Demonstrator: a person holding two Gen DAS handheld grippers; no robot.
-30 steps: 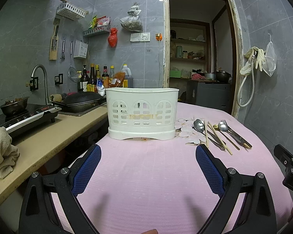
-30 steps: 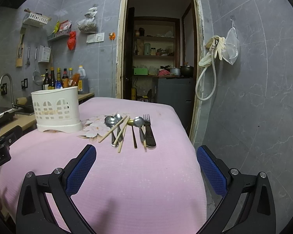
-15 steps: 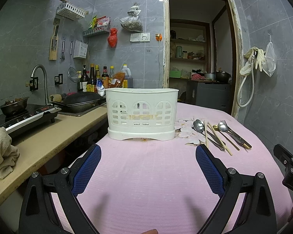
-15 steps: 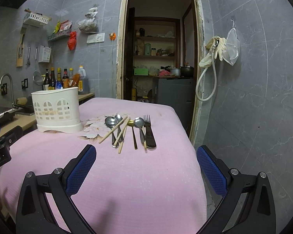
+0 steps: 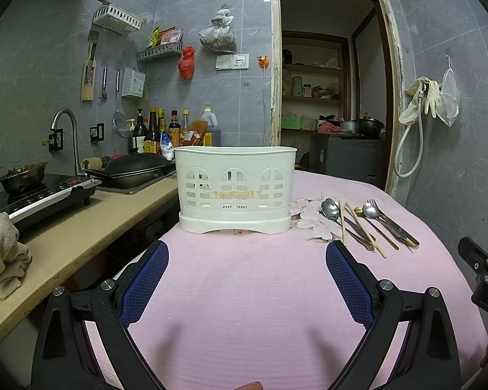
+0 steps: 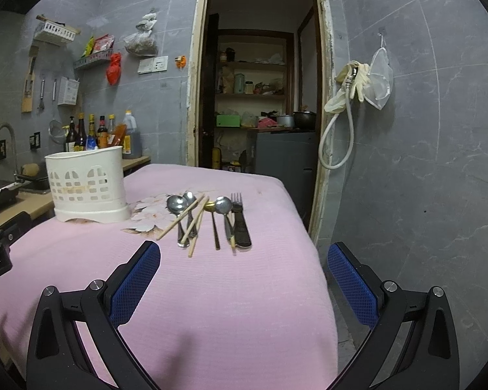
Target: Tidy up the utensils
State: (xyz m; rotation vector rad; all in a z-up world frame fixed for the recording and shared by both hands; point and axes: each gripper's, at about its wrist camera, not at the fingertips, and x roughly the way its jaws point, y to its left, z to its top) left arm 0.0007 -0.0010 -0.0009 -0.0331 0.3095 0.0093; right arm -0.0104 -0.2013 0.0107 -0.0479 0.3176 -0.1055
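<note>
A white slotted utensil holder stands on the pink tablecloth; it also shows in the right wrist view. To its right lie spoons, wooden chopsticks and a black-handled fork in a loose row; the row also shows in the left wrist view. My left gripper is open and empty, in front of the holder. My right gripper is open and empty, just short of the utensils.
A counter runs along the left with an induction cooker, a wok, a cloth and sauce bottles. An open doorway lies behind. The table's right edge drops beside a grey wall.
</note>
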